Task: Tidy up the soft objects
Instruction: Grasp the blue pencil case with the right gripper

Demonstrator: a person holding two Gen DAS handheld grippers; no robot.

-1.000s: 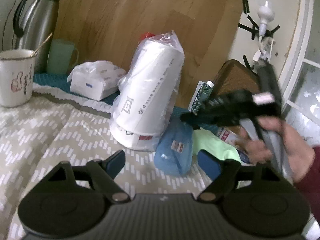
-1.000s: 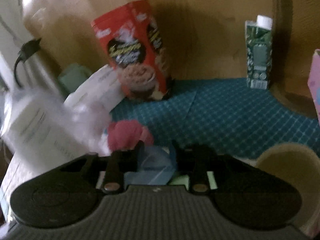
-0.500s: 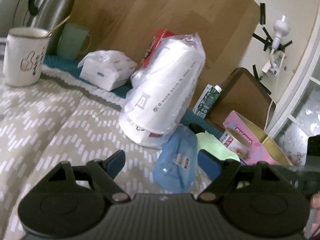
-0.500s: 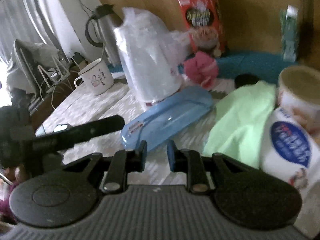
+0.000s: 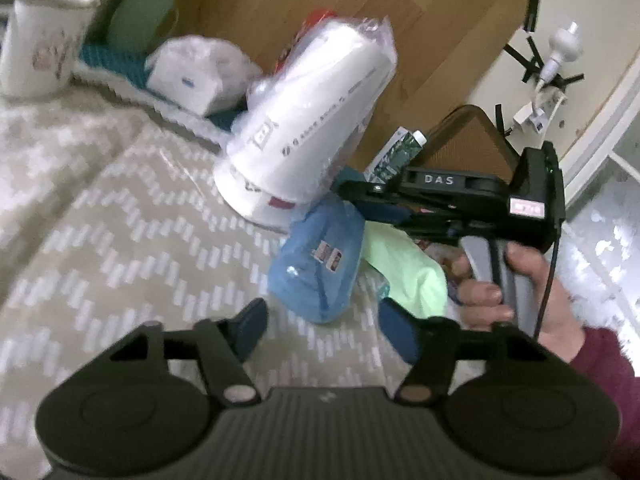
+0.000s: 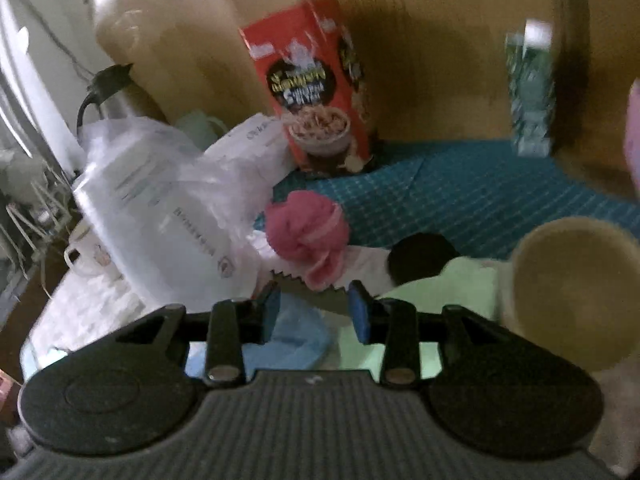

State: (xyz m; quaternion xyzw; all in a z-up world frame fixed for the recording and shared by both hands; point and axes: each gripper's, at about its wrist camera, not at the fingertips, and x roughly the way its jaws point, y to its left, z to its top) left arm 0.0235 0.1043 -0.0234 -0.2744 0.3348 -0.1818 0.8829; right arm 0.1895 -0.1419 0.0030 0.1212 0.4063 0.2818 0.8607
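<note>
The right gripper [image 6: 314, 312] is nearer to the soft things. Its blue fingers [image 6: 271, 310] are apart and hold nothing. The pink soft ball [image 6: 306, 232] lies just ahead of them, a bit above the gap. The blue pouch [image 6: 296, 340] lies right under the fingers and the light green cloth [image 6: 452, 284] is just to their right.

From the left wrist camera, the left gripper [image 5: 326, 330] is also spread wide and holds nothing. The blue pouch [image 5: 320, 262] sits just ahead of its gap, with its long side running away from the fingers. The green cloth [image 5: 404, 272] touches it on the right. The right hand [image 5: 524, 292] holds its gripper out flat over both, pointing left.
</note>
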